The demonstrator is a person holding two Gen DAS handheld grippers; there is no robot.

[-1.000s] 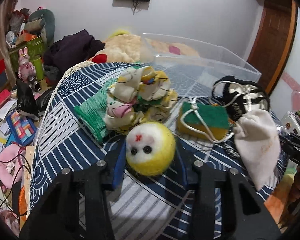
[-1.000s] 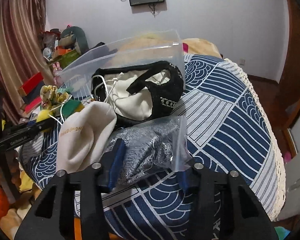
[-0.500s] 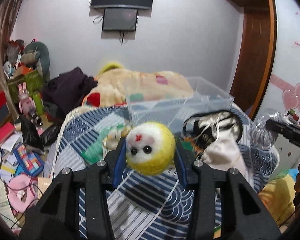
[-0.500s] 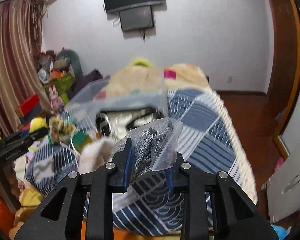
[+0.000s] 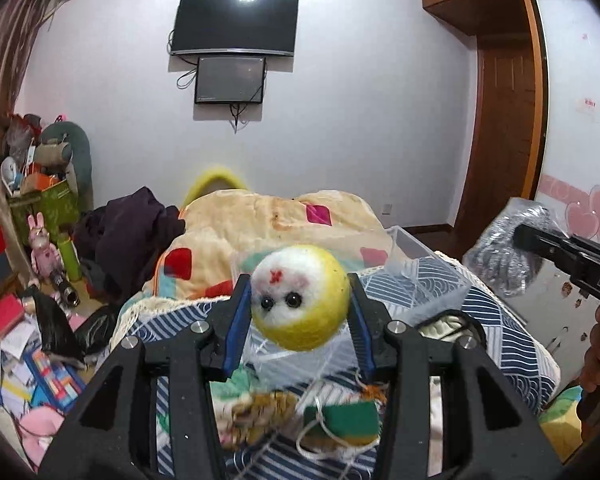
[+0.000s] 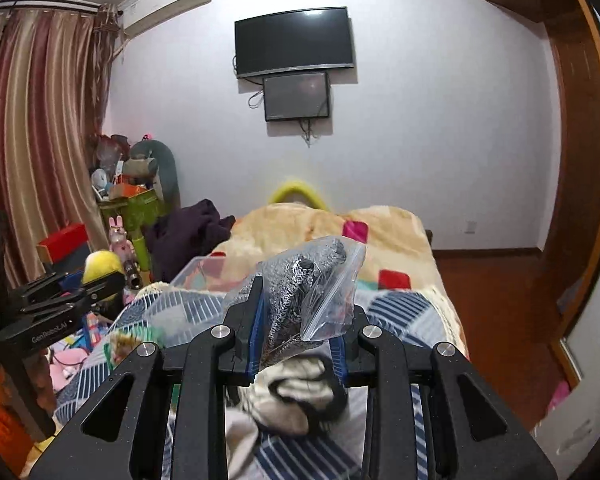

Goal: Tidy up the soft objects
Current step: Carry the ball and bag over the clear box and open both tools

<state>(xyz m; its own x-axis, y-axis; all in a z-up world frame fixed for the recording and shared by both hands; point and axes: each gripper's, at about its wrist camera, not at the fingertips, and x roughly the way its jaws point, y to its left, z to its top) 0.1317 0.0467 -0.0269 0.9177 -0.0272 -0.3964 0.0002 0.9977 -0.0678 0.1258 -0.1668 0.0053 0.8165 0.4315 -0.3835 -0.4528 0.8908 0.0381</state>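
The left gripper is gripping a yellow-and-white felt ball with a little face, holding it up in the air above the bed. The right gripper is pinching a clear zip bag with something grey and knitted inside, also lifted off the bedspread. Both are hanging just in front of a clear plastic bin that is sitting on the bed beyond the fingers; from what can be seen, nothing appears to be lying in it yet, though its inside is only partly visible.

The sorting is looking barely begun. Two things are being carried, and several are waiting on the bedspread below: a green-and-yellow sponge with a white cord over it, a bundle of patterned cloth, and a cream-and-black bag. The likely step at hand is bringing both held items over the bin and letting them drop in.
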